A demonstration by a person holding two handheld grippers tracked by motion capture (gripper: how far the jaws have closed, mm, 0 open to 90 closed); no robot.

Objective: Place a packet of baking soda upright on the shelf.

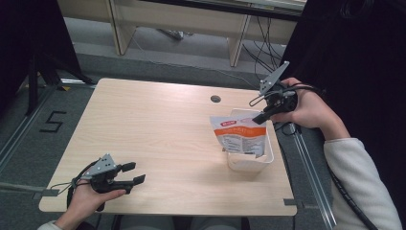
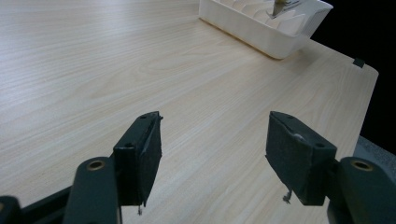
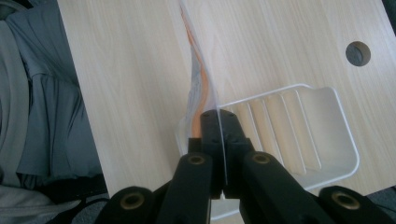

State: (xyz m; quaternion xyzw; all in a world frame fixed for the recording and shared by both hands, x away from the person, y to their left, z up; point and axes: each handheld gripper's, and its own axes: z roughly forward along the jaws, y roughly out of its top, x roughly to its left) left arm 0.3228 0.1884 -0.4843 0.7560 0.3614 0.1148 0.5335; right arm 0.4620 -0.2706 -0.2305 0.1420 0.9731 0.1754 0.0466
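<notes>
A white and orange pouch [image 1: 239,135] stands upright in a white slotted rack [image 1: 266,160] at the right of the table. My right gripper [image 1: 261,118] is shut on the pouch's top right corner. In the right gripper view the two black jaws are pressed together on the pouch's thin edge [image 3: 203,88], with the rack [image 3: 345,140] below and beside them. My left gripper [image 1: 134,173] rests open near the table's front left, held in a hand. In the left gripper view its pads [image 2: 144,154] stand wide apart over bare wood, with the rack [image 2: 261,35] far off.
The wooden table [image 1: 153,129] has a round cable hole [image 1: 215,98] at the back right. The rack sits close to the table's right edge. Beyond the table are a grey floor, cables and a wooden shelf base [image 1: 191,19].
</notes>
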